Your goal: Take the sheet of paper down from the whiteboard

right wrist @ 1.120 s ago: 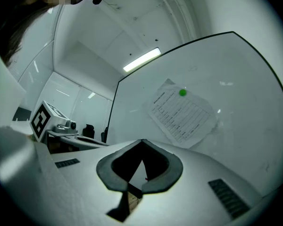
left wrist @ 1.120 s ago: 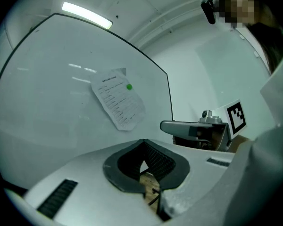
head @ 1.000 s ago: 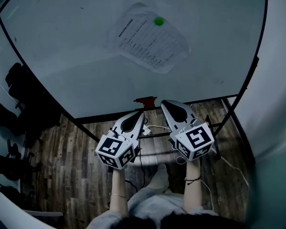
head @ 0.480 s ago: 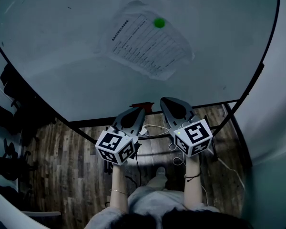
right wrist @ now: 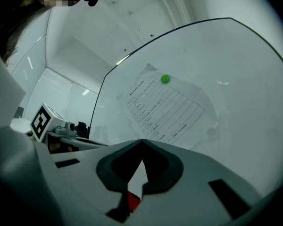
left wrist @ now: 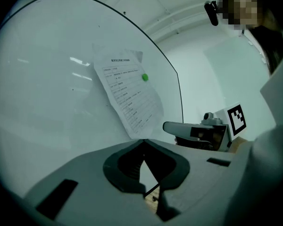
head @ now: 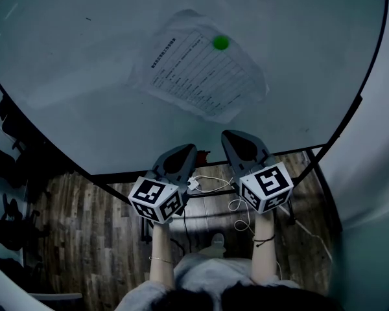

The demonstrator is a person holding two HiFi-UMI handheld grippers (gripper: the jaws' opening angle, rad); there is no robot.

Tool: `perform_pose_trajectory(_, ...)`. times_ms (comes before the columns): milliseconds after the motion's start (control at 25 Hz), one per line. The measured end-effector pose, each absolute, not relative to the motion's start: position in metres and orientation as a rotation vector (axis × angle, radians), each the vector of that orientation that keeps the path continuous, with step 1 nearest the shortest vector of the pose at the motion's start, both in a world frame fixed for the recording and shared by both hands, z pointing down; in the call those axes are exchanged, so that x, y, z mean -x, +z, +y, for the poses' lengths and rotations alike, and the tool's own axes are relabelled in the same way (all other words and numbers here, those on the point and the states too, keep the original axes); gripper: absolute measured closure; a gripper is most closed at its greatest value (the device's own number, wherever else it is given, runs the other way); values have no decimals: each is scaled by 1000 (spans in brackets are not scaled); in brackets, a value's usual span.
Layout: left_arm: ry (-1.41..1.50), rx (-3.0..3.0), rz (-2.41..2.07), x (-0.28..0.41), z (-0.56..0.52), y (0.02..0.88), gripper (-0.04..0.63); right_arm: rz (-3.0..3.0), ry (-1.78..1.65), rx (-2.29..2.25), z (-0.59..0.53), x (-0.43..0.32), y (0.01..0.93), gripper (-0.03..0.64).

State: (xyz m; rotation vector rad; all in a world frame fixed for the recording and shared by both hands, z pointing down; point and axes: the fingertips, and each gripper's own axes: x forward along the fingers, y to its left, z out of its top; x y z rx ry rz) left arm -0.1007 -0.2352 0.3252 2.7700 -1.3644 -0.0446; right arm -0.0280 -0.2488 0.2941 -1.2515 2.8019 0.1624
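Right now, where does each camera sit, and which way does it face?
Head view: on the person's head, facing steeply down at the whiteboard and floor; both forearms show.
Left gripper view: on the left gripper, facing the sheet of paper along shut jaws; right gripper at its right.
Right gripper view: on the right gripper, facing that sheet; left gripper at its left.
Shared: the sheet's green magnet.

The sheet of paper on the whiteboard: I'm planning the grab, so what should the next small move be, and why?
Probably raise the right gripper toward the lower edge of the sheet, opening its jaws. The sheet hangs on the whiteboard under a green magnet; that gripper and the left gripper are shut, empty and below it.
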Motion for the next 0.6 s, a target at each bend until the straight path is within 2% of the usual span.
perform_pose_trajectory(600, -70, -2839, -1337, 101, -263, 295, 591, 2759, 312, 1279, -276, 21, 262, 617)
